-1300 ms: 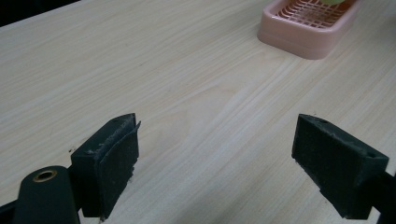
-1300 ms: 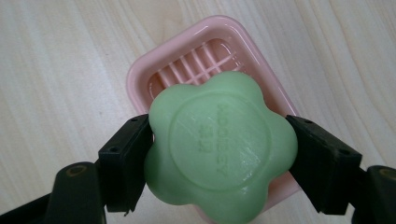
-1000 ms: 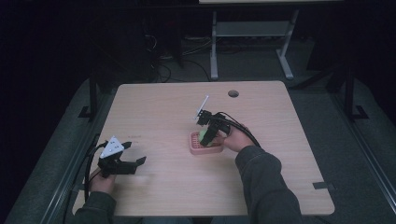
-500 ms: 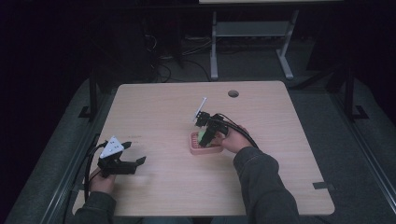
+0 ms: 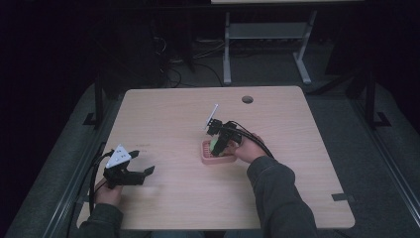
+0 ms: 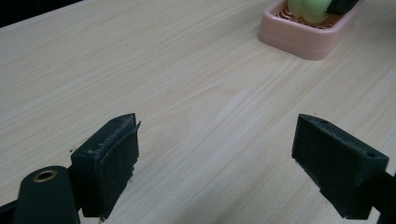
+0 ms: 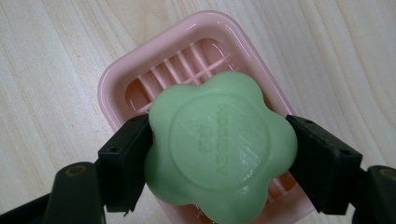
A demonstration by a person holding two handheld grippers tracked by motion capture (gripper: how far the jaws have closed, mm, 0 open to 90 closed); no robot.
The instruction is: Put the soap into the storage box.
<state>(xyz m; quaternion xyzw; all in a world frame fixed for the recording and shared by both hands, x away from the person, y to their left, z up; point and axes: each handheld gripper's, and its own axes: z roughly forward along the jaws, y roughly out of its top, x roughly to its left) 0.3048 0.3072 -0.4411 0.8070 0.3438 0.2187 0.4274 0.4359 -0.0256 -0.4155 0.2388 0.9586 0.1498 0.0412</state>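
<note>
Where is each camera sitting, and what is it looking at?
High view: above the person's side, looking down on the table; both forearms, left gripper, right gripper.
Left gripper view: on the left gripper, looking across bare wood between its open jaws.
Right gripper view: on the right gripper, looking down at the green soap.
All share the pink soap dish.
</note>
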